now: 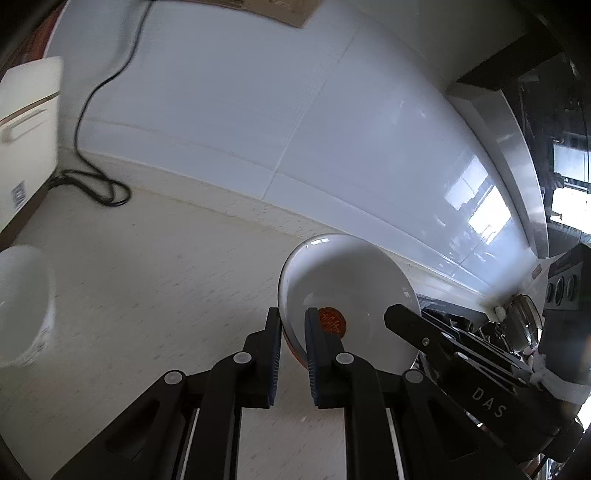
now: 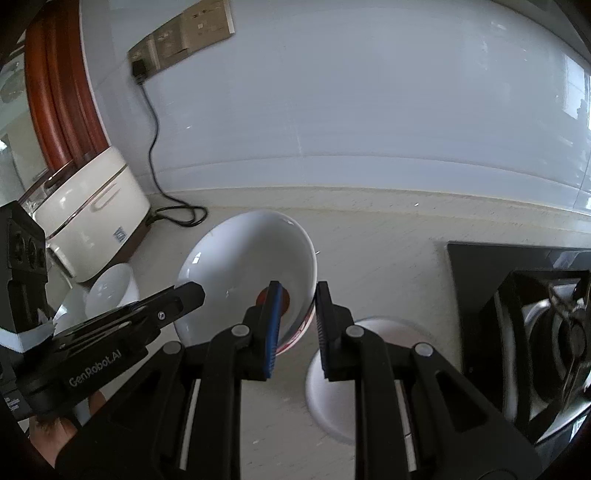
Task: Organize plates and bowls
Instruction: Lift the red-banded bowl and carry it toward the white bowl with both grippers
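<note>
Gripping one white bowl (image 1: 343,291) from both sides.
Left gripper (image 1: 291,325) and right gripper (image 2: 297,306) each clamp its rim; bare countertop (image 1: 155,280) lies leftward.

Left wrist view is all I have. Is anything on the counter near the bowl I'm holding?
Observer: Yes, a white dish lies below the right hand-held gripper.
Operator: I see only one of that gripper's fingers. Where's the other?
Observer: Outside the bowl; the two fingers straddle its rim.
Operator: Where does the black cable end?
Observer: The black cable runs up to a plug in the wall socket panel.
</note>
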